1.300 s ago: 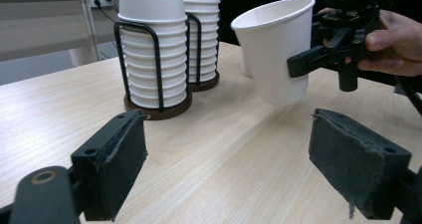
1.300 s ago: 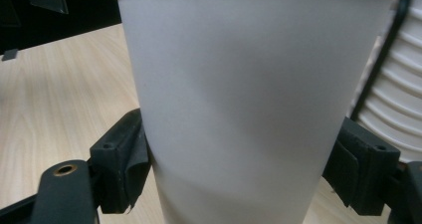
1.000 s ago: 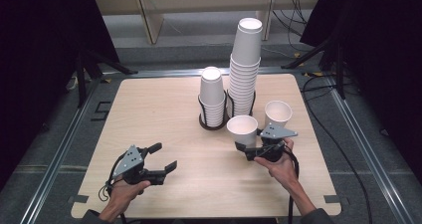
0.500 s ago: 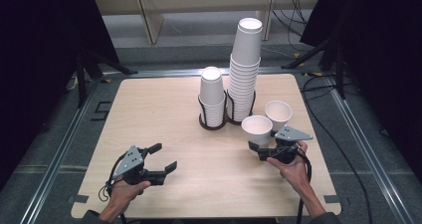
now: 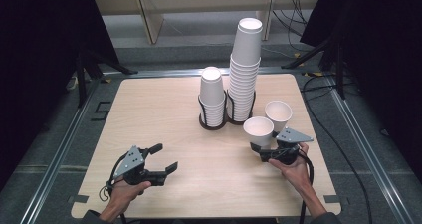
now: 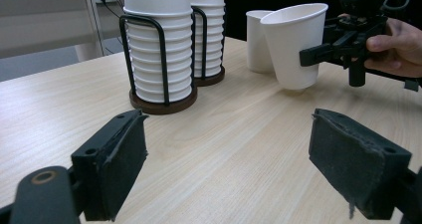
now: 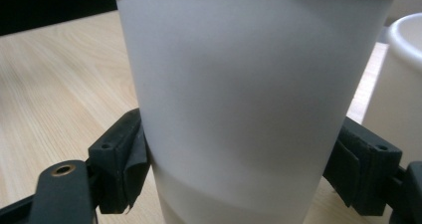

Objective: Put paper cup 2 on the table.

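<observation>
Two tongs | right tongs point(image 5: 260, 149) clamp paper cup point(image 5: 258, 130), tilted just off counter point(image 5: 159, 114) | left tongs point(image 5: 161, 158) gaping, empty | step: likely placing cup; next: lower, release

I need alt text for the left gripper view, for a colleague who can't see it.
Across a wooden table, the right claw grips a white paper cup, tilted, with another cup behind it. Two black wire racks of stacked cups stand at left. The left claw's open jaws frame the foreground.
</observation>
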Motion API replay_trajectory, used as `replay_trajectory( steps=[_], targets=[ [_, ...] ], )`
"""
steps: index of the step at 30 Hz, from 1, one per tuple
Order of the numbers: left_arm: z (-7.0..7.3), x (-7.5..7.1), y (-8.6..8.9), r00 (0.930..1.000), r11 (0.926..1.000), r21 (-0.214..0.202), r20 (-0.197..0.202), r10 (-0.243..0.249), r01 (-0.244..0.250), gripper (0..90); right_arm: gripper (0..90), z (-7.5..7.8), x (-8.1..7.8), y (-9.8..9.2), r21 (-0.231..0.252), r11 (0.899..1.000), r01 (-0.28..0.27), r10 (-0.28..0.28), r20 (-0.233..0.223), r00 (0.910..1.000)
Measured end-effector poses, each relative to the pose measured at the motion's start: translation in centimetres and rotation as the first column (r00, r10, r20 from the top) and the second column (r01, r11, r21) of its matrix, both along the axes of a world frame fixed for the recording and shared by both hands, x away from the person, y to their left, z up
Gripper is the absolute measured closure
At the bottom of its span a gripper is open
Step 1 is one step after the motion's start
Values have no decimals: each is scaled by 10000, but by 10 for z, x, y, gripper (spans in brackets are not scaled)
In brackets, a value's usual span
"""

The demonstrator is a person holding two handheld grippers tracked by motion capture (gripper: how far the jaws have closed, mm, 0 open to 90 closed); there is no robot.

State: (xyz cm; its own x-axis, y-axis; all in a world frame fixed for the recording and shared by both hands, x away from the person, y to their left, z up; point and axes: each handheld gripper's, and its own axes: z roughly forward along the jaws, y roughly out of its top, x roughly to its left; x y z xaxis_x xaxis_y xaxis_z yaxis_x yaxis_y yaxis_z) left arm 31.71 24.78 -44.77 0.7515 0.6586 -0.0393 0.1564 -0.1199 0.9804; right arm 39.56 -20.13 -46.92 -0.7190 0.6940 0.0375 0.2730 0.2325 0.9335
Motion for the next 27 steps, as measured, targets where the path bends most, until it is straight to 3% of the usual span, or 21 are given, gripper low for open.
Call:
replay_trajectory(
  steps=[1,2,3,4,6,7,9,13,16,19,21,27],
  targets=[
    [0,0,0,10000,10000,5,-10,2,-2,147,206,-2,1,2,19,10000,6,-6,26,10000],
    [0,0,0,10000,10000,-18,18,-28,28,147,206,-3,0,4,-45,10000,72,-73,-224,9997],
    [0,-1,1,10000,10000,49,-4,-1,1,147,206,-5,4,5,-127,9999,-67,67,42,10000],
    [1,-2,2,9999,9996,255,-115,89,-86,147,206,-6,3,7,-156,9999,4,-7,-156,9999],
    [0,0,1,10000,10000,33,-1,-2,2,147,206,-7,7,7,-416,9991,55,-47,193,9998],
    [0,0,0,10000,10000,13,4,-10,10,147,205,-9,9,9,-159,9998,-139,139,27,9999],
    [1,-1,1,9999,9996,276,-149,85,-81,147,204,-11,10,9,-474,9989,-5,8,80,10000],
    [1,-1,1,9999,9996,282,-115,74,-70,147,201,-13,11,8,-584,9983,38,-43,-86,10000],
    [1,-2,1,9999,9996,288,-110,70,-67,146,197,-13,12,7,-610,9981,38,-35,49,10000],
    [0,0,0,10000,10000,62,6,-55,55,147,193,-12,9,9,-536,9985,-55,35,-390,9992],
    [0,0,0,10000,9999,102,4,-75,74,147,191,-12,10,8,-805,9967,79,-86,-77,9999],
    [0,-2,1,9999,9996,295,-153,-33,38,147,188,-14,11,6,-925,9957,69,-87,-196,9998]
  ],
)
